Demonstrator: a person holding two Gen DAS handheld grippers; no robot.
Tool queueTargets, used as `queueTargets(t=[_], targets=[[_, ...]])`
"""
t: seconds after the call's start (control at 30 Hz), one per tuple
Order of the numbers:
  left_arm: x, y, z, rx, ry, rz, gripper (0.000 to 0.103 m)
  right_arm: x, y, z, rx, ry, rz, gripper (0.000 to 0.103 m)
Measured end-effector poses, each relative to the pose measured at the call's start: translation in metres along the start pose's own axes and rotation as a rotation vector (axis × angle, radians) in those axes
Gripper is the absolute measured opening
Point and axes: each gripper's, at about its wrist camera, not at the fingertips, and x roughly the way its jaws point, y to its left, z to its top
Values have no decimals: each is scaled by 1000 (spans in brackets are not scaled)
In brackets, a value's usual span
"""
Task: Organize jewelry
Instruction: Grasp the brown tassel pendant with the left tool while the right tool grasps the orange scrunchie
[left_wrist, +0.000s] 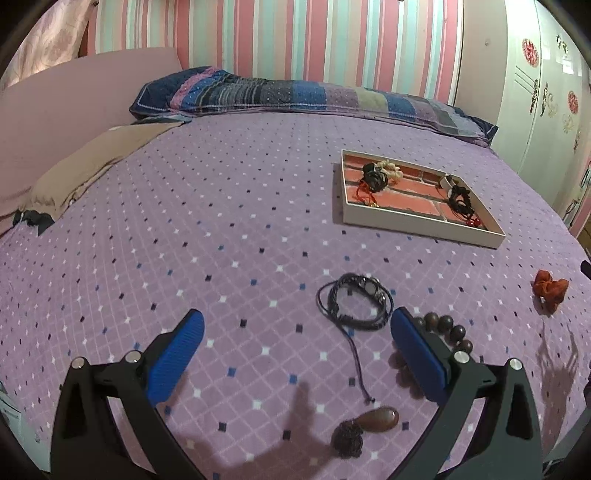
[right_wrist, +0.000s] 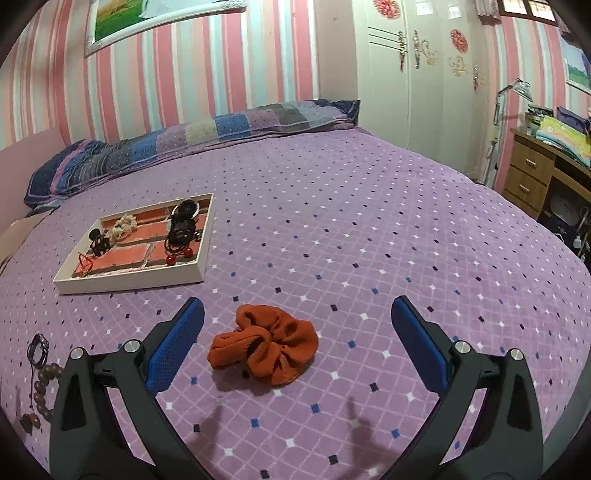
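Note:
A black braided cord bracelet (left_wrist: 354, 301) lies on the purple bed cover just ahead of my open left gripper (left_wrist: 295, 325). A brown wooden bead bracelet (left_wrist: 448, 328) with a brown pendant and tassel (left_wrist: 376, 421) lies partly behind the left gripper's right finger. An orange scrunchie (right_wrist: 264, 345) lies between the fingers of my open right gripper (right_wrist: 297, 317); it also shows in the left wrist view (left_wrist: 549, 288). A white tray (left_wrist: 413, 223) with a brick-pattern base holds several black, cream and red pieces; it also shows in the right wrist view (right_wrist: 129, 280).
A patchwork pillow (left_wrist: 295, 96) lies along the striped wall at the head of the bed. A white wardrobe (right_wrist: 417, 81) stands beyond the bed's far corner. A wooden desk (right_wrist: 535, 173) with stacked items stands to the right of the bed.

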Motion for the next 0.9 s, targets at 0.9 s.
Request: queueTargets(t=[0.9], targets=[[13,9,-26,-15,67,-11,99,17,-14,-11,23,60,-22,99]])
